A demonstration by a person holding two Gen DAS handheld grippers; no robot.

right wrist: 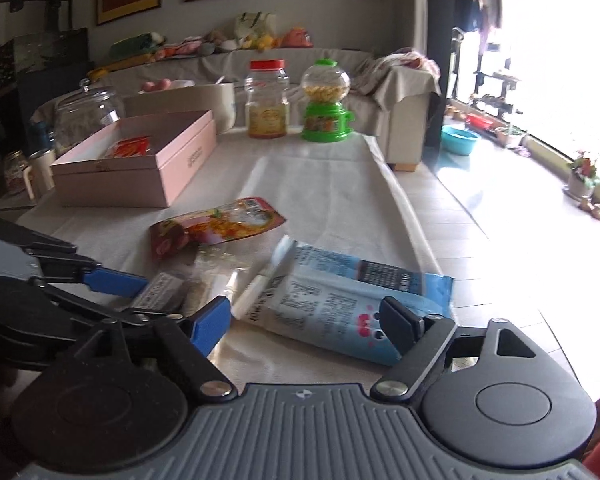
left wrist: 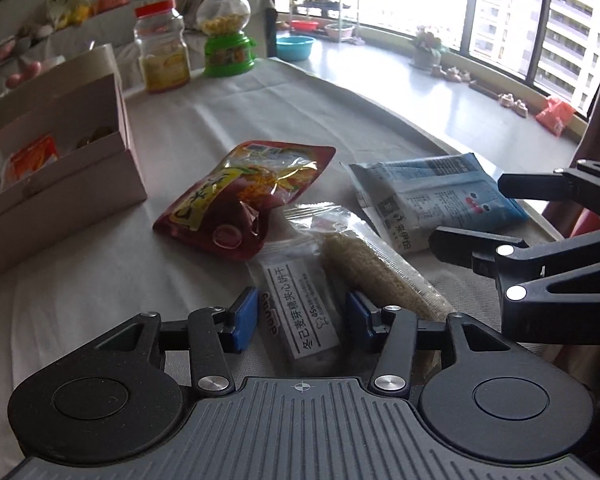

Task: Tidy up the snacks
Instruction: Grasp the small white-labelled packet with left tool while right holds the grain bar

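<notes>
Nearest the left wrist camera, the left tongs (left wrist: pixel 300 318) stand apart, their blue pads on either side of a small clear-wrapped biscuit pack (left wrist: pixel 300 308) lying on the worktop (left wrist: pixel 100 280), not yet clamped. Its white label reads "冬己麦芽糖夹心饼干" with "45" below. Just beside it lies a clear sleeve of pale crumbly snack (left wrist: pixel 374 266), and beyond these a red and yellow pouch (left wrist: pixel 246 196) whose yellow lettering I cannot make out.

From the right wrist view, the right tongs (right wrist: pixel 306 320) are also apart, straddling the near end of a blue and white packet (right wrist: pixel 340 300); its print is too small to read.

Judging by this, both picks are being lined up. Next, each pair must close squarely on its wrapper, then carry it to the open pink box (right wrist: pixel 140 160), which already holds an orange packet (right wrist: pixel 130 146).
</notes>
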